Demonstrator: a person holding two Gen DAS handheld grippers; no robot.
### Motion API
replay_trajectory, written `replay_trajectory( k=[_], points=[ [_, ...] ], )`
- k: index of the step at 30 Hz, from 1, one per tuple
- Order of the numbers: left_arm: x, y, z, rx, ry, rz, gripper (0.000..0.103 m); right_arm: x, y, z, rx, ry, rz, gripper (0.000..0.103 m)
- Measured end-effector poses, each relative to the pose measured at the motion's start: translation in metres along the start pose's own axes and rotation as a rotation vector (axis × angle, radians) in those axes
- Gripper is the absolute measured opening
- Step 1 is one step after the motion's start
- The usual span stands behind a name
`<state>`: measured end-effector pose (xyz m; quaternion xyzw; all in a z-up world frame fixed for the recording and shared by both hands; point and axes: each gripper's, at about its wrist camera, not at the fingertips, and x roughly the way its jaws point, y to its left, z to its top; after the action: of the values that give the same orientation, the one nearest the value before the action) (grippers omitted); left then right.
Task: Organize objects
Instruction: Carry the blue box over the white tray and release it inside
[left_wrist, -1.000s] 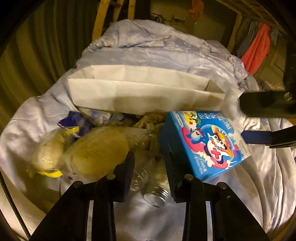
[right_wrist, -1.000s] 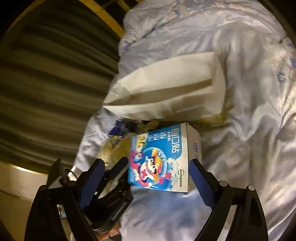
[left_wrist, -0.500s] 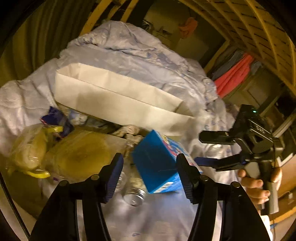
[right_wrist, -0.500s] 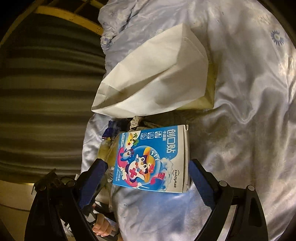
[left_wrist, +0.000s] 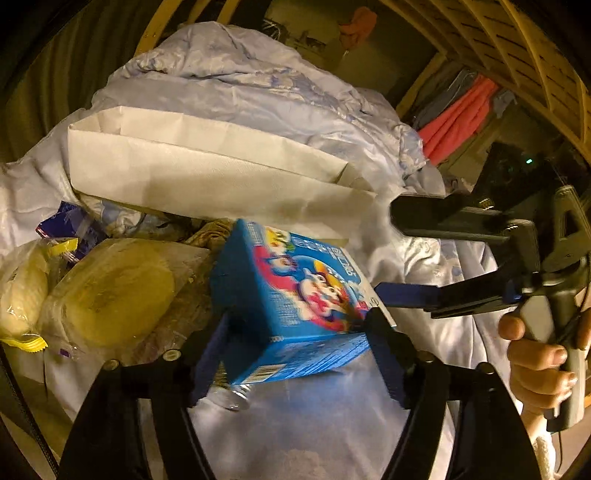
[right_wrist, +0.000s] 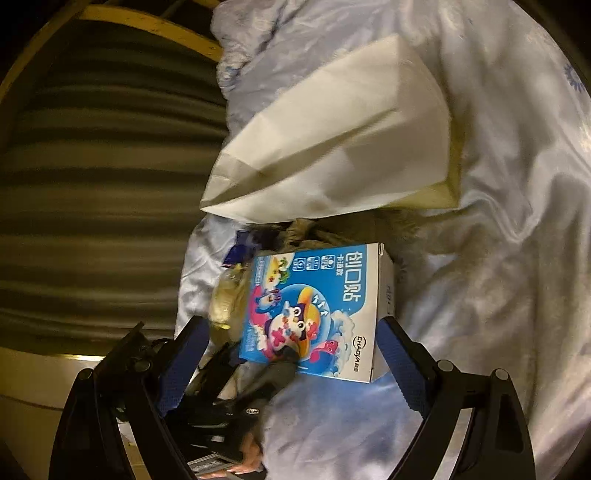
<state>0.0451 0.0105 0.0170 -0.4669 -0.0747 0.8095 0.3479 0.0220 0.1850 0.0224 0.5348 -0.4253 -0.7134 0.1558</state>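
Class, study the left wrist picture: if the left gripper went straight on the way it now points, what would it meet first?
Most likely the blue cartoon box. It already lies between the opening jaws of the left gripper, whose pads do not clearly press it. The white paper bag lies beyond; depth is hard to judge.

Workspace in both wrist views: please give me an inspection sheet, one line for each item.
Surface: pale blue bedsheet, wrinkled.
Job's things: blue cartoon box lies on the sheet; white paper bag lies on its side behind it.
Clutter: clear packs of yellowish food, a dark blue wrapper, a clear bottle partly hidden under the box.
Grippers: left gripper jaws are opening, box between them, contact unclear from blur; right gripper open around the box, pads clear of it.
Cables: nothing seen for sure.
Surroundings: yellow wooden frame, hanging red cloth, dim light.
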Motion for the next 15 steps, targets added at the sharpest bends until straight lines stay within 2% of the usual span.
replay_trajectory(
  k=[3, 7, 12, 15],
  points=[
    [-0.009, -0.002, 0.003, -0.026, -0.010, -0.031, 0.073, -0.009, 0.018, -0.008, -0.055, -0.028, 0.004, 0.093],
    [-0.022, -0.011, 0.017, -0.033, -0.065, -0.003, 0.073, -0.027, 0.048, -0.022, -0.129, -0.091, 0.018, 0.093],
    [-0.036, -0.016, 0.050, -0.076, -0.121, -0.036, 0.073, -0.052, 0.084, -0.022, -0.186, -0.175, -0.011, 0.093],
    [-0.043, -0.019, 0.085, -0.100, -0.182, -0.008, 0.073, -0.062, 0.108, -0.007, -0.217, -0.199, -0.033, 0.093]
  ],
)
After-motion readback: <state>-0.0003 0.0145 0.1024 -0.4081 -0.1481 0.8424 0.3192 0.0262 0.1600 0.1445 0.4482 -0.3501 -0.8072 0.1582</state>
